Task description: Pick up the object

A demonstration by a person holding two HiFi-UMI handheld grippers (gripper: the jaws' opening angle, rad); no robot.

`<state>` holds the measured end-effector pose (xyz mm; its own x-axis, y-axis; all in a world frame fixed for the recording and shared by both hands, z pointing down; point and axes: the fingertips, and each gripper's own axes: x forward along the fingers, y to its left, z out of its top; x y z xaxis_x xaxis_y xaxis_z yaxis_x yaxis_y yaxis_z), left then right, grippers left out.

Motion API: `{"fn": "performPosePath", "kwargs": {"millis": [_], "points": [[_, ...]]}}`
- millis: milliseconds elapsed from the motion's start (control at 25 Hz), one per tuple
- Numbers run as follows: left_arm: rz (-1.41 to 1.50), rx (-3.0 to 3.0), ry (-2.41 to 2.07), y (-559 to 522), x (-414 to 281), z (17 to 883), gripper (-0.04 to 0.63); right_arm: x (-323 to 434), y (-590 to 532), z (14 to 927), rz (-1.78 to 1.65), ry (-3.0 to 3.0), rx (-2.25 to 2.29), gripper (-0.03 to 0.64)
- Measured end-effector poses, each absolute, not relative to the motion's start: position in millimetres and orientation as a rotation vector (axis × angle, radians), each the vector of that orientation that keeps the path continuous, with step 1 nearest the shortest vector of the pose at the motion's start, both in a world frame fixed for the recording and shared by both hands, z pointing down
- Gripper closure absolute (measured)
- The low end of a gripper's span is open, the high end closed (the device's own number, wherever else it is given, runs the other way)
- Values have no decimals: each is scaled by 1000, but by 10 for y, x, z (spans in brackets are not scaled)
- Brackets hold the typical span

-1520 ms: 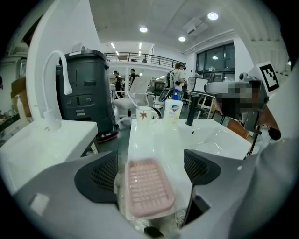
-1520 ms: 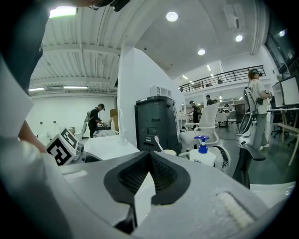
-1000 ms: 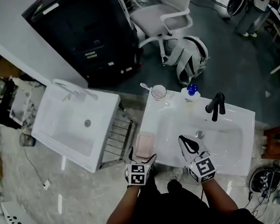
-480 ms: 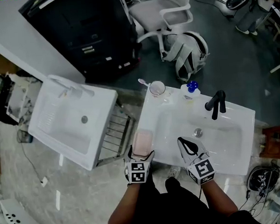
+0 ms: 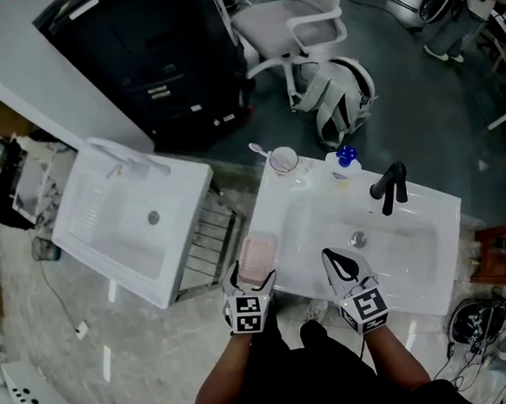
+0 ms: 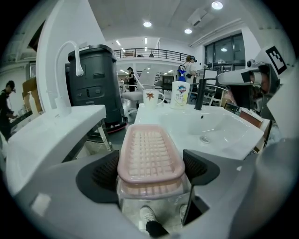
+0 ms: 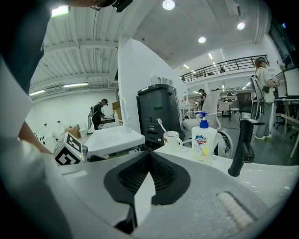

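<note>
A pink soap dish with a ribbed tray on a clear base sits at the front left corner of the white washbasin. My left gripper has its jaws closing on the soap dish. In the left gripper view both dark pads touch its long sides. Floor and a shoe show through the clear base. My right gripper hovers over the basin's front rim, shut and empty. Its pads meet in the right gripper view.
A black faucet, a soap pump bottle and a mug with a toothbrush stand along the basin's back. A second white sink and a metal rack lie to the left. A black cabinet and a chair stand behind.
The left gripper's jaws have come in against the soap dish, which now looks a little raised and turned. The right gripper has hardly moved.
</note>
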<state>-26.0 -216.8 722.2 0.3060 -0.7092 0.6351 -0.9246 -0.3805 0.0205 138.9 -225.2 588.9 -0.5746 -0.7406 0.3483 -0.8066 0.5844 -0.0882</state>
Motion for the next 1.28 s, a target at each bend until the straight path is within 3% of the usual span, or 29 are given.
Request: {"fn": "performPosePath", "kwargs": {"millis": [1280], "points": [[408,2525,-1559,-3046,52,5344,146,1708,-2588,5179,75,-2505,1478,614]]}}
